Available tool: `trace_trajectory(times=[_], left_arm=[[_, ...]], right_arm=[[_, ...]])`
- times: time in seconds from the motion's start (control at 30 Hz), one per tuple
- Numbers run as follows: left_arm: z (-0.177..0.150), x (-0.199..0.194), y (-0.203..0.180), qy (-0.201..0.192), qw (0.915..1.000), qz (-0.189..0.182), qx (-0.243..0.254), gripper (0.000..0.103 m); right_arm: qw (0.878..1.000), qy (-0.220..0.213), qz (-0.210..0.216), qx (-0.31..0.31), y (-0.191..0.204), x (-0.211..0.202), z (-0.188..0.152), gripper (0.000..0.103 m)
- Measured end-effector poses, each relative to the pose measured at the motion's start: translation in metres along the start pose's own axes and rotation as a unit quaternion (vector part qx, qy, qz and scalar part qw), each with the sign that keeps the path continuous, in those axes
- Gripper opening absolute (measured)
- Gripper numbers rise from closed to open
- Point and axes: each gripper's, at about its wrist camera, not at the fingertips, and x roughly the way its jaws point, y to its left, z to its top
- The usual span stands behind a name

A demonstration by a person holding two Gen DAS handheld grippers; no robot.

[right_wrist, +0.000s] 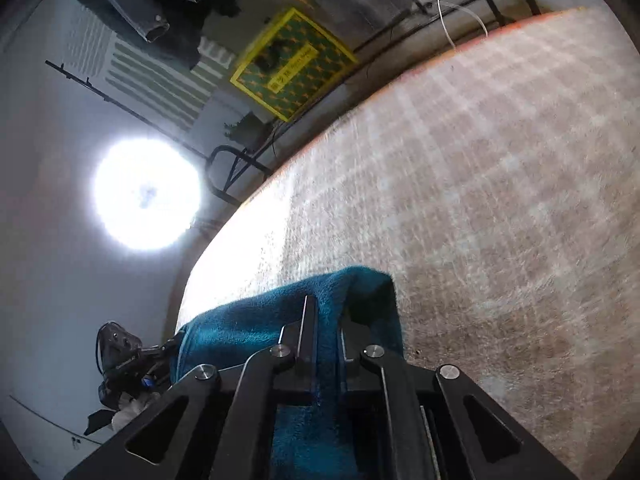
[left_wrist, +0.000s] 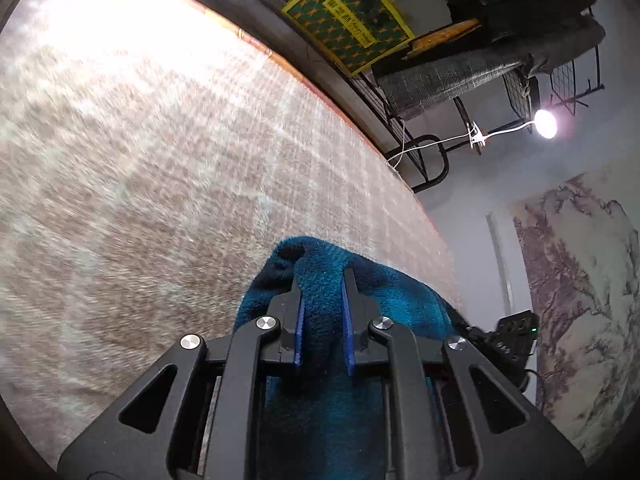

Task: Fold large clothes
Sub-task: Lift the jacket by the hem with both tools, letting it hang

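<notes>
My left gripper (left_wrist: pixel 322 276) has its two blue-lined fingers pinched onto a fold of the teal fleece (left_wrist: pixel 328 312), the cloth bunched between them and spilling over both tips. My right gripper (right_wrist: pixel 326 308) does the same on its side: its fingers are closed on another stretch of the fleece (right_wrist: pixel 280 320), which humps up past the tips and hangs back under the frame. Both ends of the fleece are lifted just above the mat (left_wrist: pixel 160 140), a pale woven surface with an orange edge that fills most of each view and looks blurred. Only the left camera shows the ink-landscape hanging (left_wrist: pixel 580 300) on the wall, the plaid cloth (left_wrist: pixel 440 76) draped on a black rack (left_wrist: pixel 424 160), and the lamp (left_wrist: pixel 545 123) as a small bulb on a white cord. In the right camera the lamp (right_wrist: pixel 146 194) is a large white glare, and a striped cloth (right_wrist: pixel 156 80) appears that the left view lacks. Each view catches the other gripper at the fleece's far end, and both show the green and yellow box (left_wrist: pixel 348 16) beyond the mat.
</notes>
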Motion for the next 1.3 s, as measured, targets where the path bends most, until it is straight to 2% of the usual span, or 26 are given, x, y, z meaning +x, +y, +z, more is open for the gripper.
trace_trajectory(times=[0.13,0.17,0.23,0.3,0.33,0.37,0.4,0.47,0.5,0.6,0.67,0.8,0.87,1.1,1.3], left_arm=[[-0.002,-0.036,0.007,-0.037,0.9989,0.029,-0.006,0.017],[-0.002,-0.045,0.009,-0.035,0.9990,0.025,-0.009,0.017],[-0.009,-0.065,0.011,-0.029,0.9993,0.021,-0.006,0.020],[-0.018,-0.083,0.009,-0.028,0.9995,0.016,0.001,0.053],[-0.025,-0.091,0.008,-0.029,0.9995,0.013,0.003,0.061],[-0.030,-0.096,0.007,-0.027,0.9996,0.011,0.005,0.067],[-0.035,-0.101,0.007,-0.021,0.9997,0.008,0.007,0.067],[-0.051,-0.108,0.009,-0.002,1.0000,-0.006,0.001,0.069],[-0.054,-0.111,0.011,0.004,0.9999,-0.010,-0.003,0.072],[-0.072,-0.104,0.022,0.040,0.9981,-0.027,-0.038,0.074],[-0.084,-0.093,0.029,0.069,0.9960,-0.022,-0.052,0.074],[-0.097,-0.071,0.035,0.107,0.9932,0.003,-0.045,0.074],[-0.100,-0.061,0.033,0.122,0.9918,-0.002,-0.038,0.074],[-0.093,-0.047,0.021,0.125,0.9914,-0.031,-0.023,0.074],[-0.088,-0.041,0.023,0.124,0.9901,-0.056,-0.036,0.074]], right_arm=[[0.999,-0.037,-0.008,-0.013,0.004,-0.042,0.006,0.015],[0.999,-0.041,-0.010,-0.017,0.005,-0.054,0.003,0.028],[0.998,-0.049,-0.015,-0.025,0.008,-0.076,-0.003,0.042],[0.998,-0.050,-0.014,-0.040,0.014,-0.095,-0.012,0.042],[0.998,-0.042,-0.011,-0.052,0.018,-0.104,-0.020,0.042],[0.997,-0.036,-0.009,-0.062,0.022,-0.110,-0.026,0.045],[0.997,-0.027,-0.008,-0.072,0.025,-0.113,-0.034,0.050],[0.996,-0.006,-0.003,-0.087,0.027,-0.120,-0.053,0.080],[0.995,0.004,-0.001,-0.095,0.027,-0.122,-0.064,0.083],[0.993,0.037,-0.009,-0.110,0.021,-0.119,-0.090,0.085],[0.992,0.057,-0.018,-0.110,0.017,-0.111,-0.100,0.085],[0.991,0.087,-0.028,-0.101,0.006,-0.092,-0.108,0.085],[0.991,0.092,-0.027,-0.093,0.002,-0.087,-0.110,0.086],[0.990,0.114,-0.013,-0.082,-0.005,-0.066,-0.113,0.087],[0.993,0.101,0.042,-0.051,-0.018,-0.067,-0.115,0.087]])
